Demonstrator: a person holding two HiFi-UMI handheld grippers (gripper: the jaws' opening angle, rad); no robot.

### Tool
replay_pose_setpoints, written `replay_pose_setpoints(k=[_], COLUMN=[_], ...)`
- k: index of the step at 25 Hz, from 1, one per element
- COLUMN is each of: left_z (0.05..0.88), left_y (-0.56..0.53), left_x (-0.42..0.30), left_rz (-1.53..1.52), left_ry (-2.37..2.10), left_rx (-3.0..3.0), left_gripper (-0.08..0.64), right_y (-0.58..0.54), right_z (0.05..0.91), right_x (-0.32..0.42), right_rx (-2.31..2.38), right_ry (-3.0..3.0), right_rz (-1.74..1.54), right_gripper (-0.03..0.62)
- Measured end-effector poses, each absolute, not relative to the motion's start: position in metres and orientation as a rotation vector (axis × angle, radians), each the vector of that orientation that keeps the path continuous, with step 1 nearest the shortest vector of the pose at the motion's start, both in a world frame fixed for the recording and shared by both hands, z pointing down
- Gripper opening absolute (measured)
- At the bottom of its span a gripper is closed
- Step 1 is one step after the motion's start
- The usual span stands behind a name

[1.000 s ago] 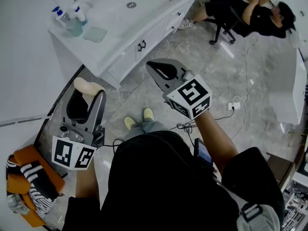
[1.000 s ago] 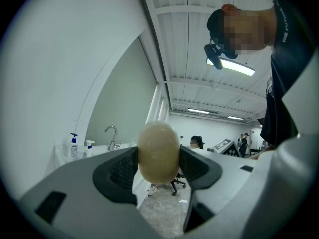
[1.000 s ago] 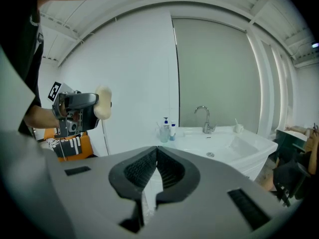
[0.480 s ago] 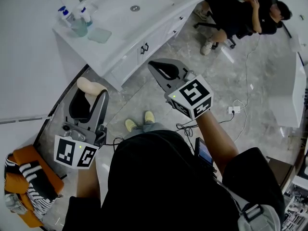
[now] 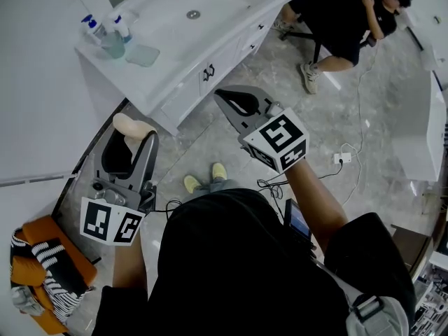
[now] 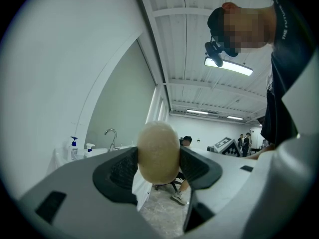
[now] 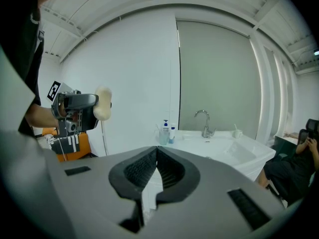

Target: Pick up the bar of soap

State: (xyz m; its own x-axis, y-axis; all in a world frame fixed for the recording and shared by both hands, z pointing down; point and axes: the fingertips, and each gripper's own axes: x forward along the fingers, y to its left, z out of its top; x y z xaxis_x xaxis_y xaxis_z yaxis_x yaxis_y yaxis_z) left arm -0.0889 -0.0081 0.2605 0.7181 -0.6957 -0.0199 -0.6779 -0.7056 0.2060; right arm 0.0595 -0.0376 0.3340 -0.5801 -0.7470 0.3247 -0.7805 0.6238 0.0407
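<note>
A cream oval bar of soap (image 5: 131, 126) (image 6: 158, 151) is clamped between the jaws of my left gripper (image 5: 133, 133) (image 6: 158, 158), held in the air at the left, away from the washbasin. In the right gripper view the soap (image 7: 103, 103) shows sticking out of the left gripper's tip. My right gripper (image 5: 222, 98) (image 7: 156, 159) is raised at the centre, jaws pressed together with nothing between them, pointing toward the white washbasin counter (image 5: 164, 68) (image 7: 219, 148).
On the counter stand two pump bottles (image 5: 91, 26) (image 7: 165, 132), a clear cup (image 5: 113, 42) and a glass soap dish (image 5: 142, 55); a tap (image 7: 205, 121) rises behind the sink. A seated person (image 5: 350, 19) is at the far right. An orange stool with striped cloth (image 5: 38, 268) stands lower left.
Both grippers have stayed almost still, the soap still held in the left one. The view has shifted slightly, and the seated person at the back has moved.
</note>
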Motion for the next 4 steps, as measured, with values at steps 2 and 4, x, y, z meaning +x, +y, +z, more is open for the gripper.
replay_pose_setpoints(k=[2,4], left_z=[0.2583,0.2567], left_y=[-0.0091,-0.0104], left_x=[-0.0877,-0.0869], left_rz=[-0.148,-0.151], left_ry=[-1.106,-1.109], left_rx=[2.742,2.745], left_gripper=[0.278,0.278], right_y=[-0.0383,-0.0394], right_z=[0.3331,0.3319], right_x=[0.0615,0.0637], right_rx=[1.236,1.242], right_ry=[-2.538,-2.538], right_rz=[0.151,0.15], right_gripper=[0.009,0.009])
